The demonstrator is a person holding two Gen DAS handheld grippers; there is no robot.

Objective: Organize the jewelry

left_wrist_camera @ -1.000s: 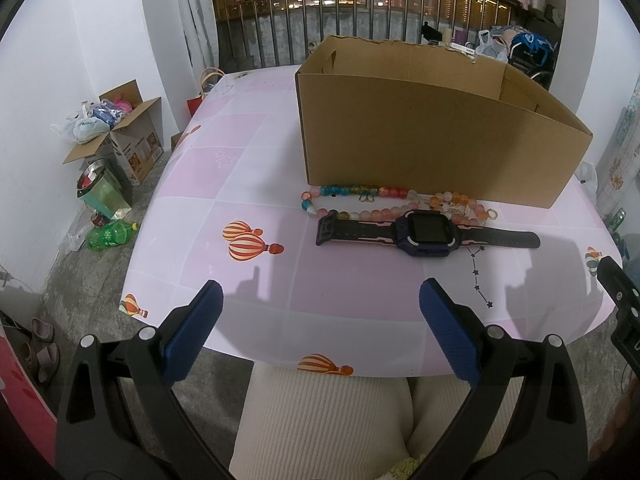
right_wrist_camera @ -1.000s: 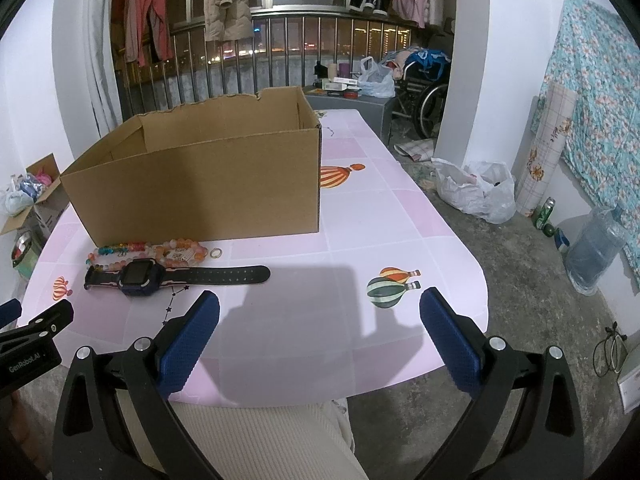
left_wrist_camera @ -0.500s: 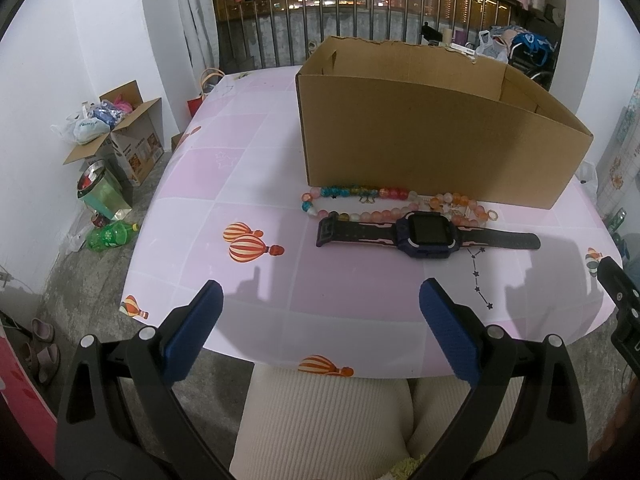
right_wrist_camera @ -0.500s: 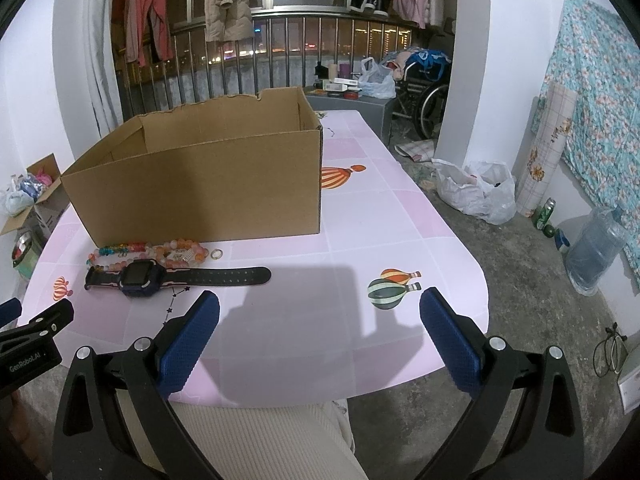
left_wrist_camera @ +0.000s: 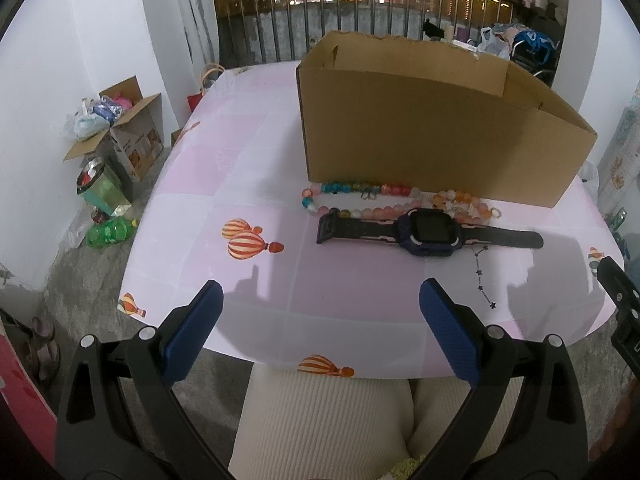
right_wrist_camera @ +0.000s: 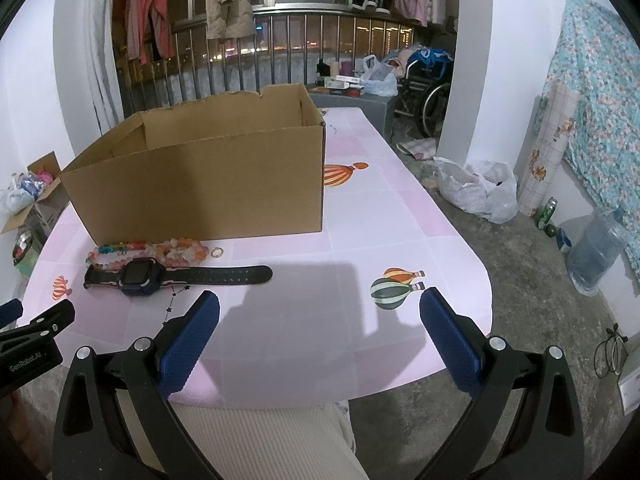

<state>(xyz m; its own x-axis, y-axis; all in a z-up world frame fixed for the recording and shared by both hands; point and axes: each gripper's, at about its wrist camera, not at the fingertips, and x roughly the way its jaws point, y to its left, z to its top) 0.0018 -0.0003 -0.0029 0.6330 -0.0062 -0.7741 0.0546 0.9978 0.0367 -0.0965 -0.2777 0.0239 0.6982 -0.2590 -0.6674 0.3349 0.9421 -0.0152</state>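
Ahead we see the watch (left_wrist_camera: 430, 233) lying crosswise mid-frame on the bench (left_wrist_camera: 248, 184), beads (left_wrist_camera: 360, 192) behind; left tongs (left_wrist_camera: 320, 332) nearer (right tongs (right_wrist_camera: 319, 334) offset), both wide, empty.

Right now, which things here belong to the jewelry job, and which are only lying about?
For the job: watch, beads, ring, box.

Lying about: floor carton, green bottle, plastic bag, water jug.

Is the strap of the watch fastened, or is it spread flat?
Spread flat: the smartwatch lies face up on the table, strap ends stretched apart.
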